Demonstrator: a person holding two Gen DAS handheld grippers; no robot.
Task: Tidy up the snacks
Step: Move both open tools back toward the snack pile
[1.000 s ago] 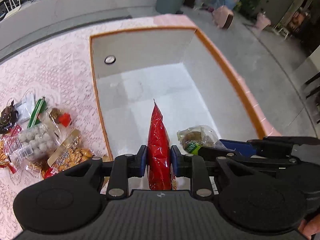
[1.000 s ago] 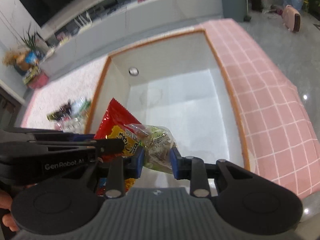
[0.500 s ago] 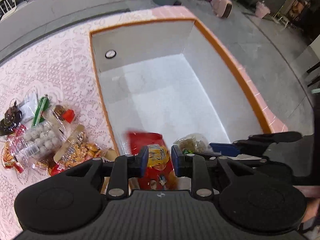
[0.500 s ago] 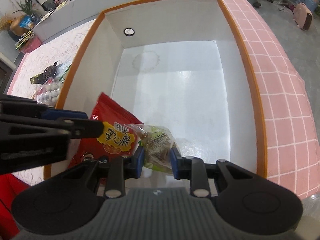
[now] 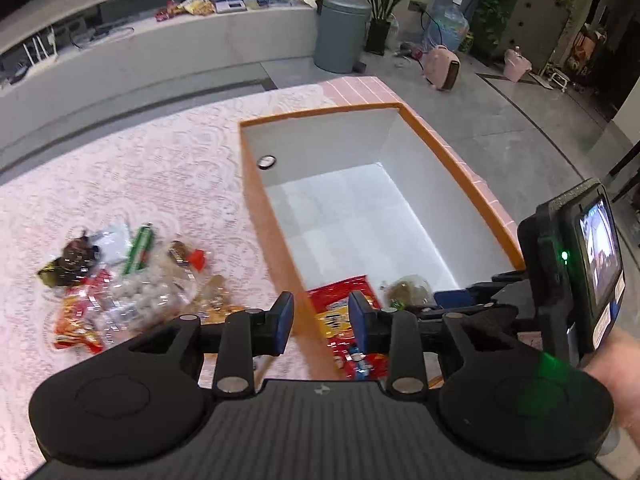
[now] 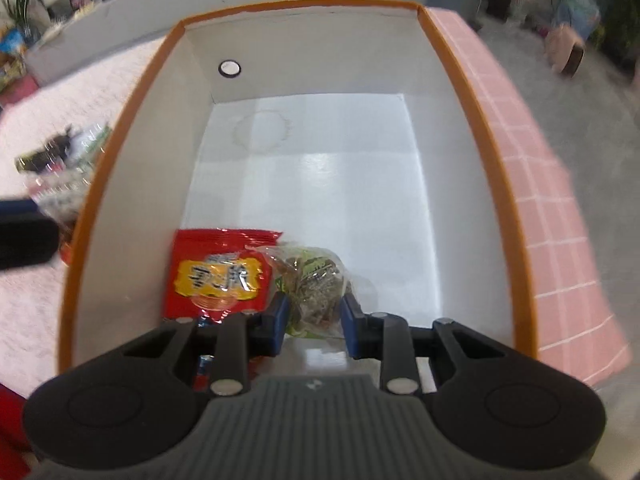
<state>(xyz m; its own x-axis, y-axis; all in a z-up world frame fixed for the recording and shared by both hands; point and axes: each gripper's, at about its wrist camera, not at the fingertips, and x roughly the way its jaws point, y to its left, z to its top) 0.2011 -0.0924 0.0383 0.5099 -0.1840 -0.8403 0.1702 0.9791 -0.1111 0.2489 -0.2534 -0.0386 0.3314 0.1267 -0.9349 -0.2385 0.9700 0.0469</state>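
Note:
A white box with an orange rim (image 5: 452, 158) (image 6: 476, 92) stands on the lace tablecloth. A red snack bag (image 5: 344, 320) (image 6: 220, 272) lies flat on the box floor at its near left corner. My left gripper (image 5: 320, 320) is open and empty above the box's near left rim. My right gripper (image 6: 314, 318) is low inside the box, its jaws around a clear bag of green and brown snacks (image 6: 316, 280) (image 5: 408, 290) next to the red bag. Whether the pads press the bag is unclear.
A pile of several loose snack packs (image 5: 120, 276) (image 6: 60, 172) lies on the tablecloth left of the box. The far part of the box floor (image 6: 340, 168) is bare. A pink tiled surface (image 6: 540, 152) borders the box on the right.
My left gripper let go of the red bag, which dropped flat into the box, then opened wider and pulled back and up. My right gripper lowered the clear bag to the box floor.

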